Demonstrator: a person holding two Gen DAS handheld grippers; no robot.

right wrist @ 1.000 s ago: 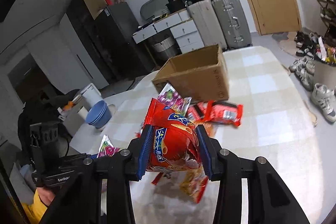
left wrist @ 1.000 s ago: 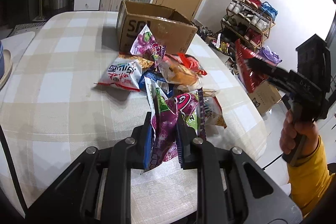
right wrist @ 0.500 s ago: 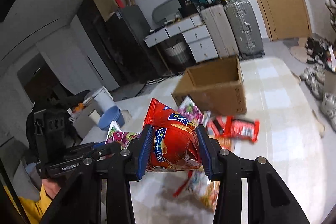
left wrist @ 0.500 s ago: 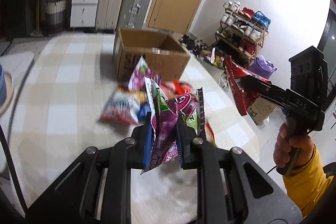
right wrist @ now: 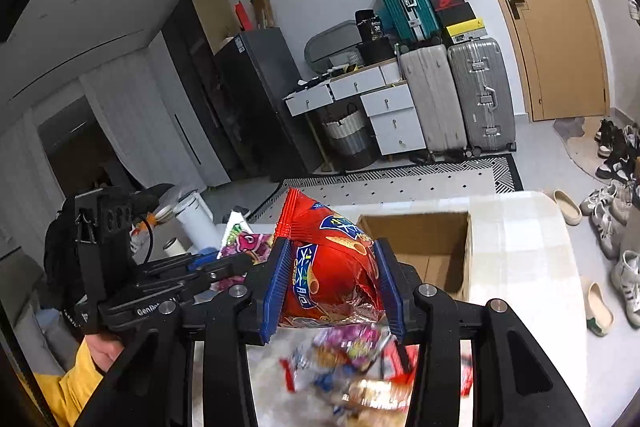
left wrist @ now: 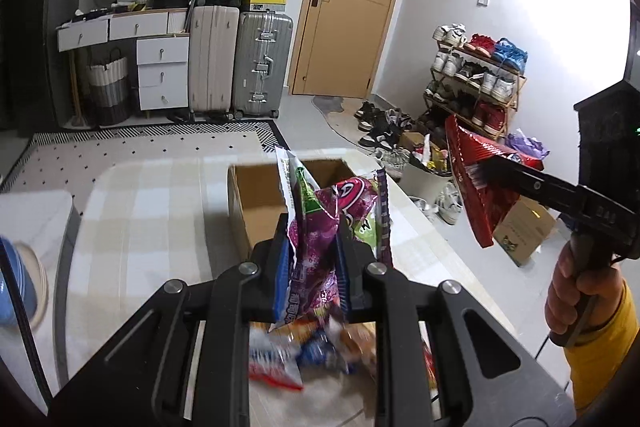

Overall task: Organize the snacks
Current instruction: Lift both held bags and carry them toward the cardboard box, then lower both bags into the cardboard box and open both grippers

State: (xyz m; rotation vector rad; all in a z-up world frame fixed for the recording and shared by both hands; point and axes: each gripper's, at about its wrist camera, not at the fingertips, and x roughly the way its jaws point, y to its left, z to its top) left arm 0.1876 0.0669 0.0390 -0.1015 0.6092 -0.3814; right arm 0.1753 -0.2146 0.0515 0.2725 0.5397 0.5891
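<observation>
My left gripper point(left wrist: 312, 263) is shut on a purple grape snack bag point(left wrist: 320, 243), held up in the air above the table. The right gripper point(right wrist: 330, 283) is shut on a red chip bag point(right wrist: 328, 267), also lifted. In the left wrist view that red bag point(left wrist: 476, 183) hangs from the right gripper at the right, with a hand in a yellow sleeve point(left wrist: 576, 291) on the handle. An open, empty cardboard box point(right wrist: 432, 251) stands on the checked table just beyond both bags. A blurred heap of snack packets point(right wrist: 352, 367) lies below the fingers.
The checked table point(left wrist: 160, 219) ends at a rounded far edge. A blue bowl point(left wrist: 16, 291) sits at its left side. Beyond are suitcases point(left wrist: 240, 63), white drawers point(left wrist: 160, 75), a shoe rack point(left wrist: 476, 83), shoes on the floor and a wooden door point(left wrist: 352, 3).
Both grippers have risen with their bags and moved toward the box. The snack heap has dropped low in both views, and the box opening now shows from above.
</observation>
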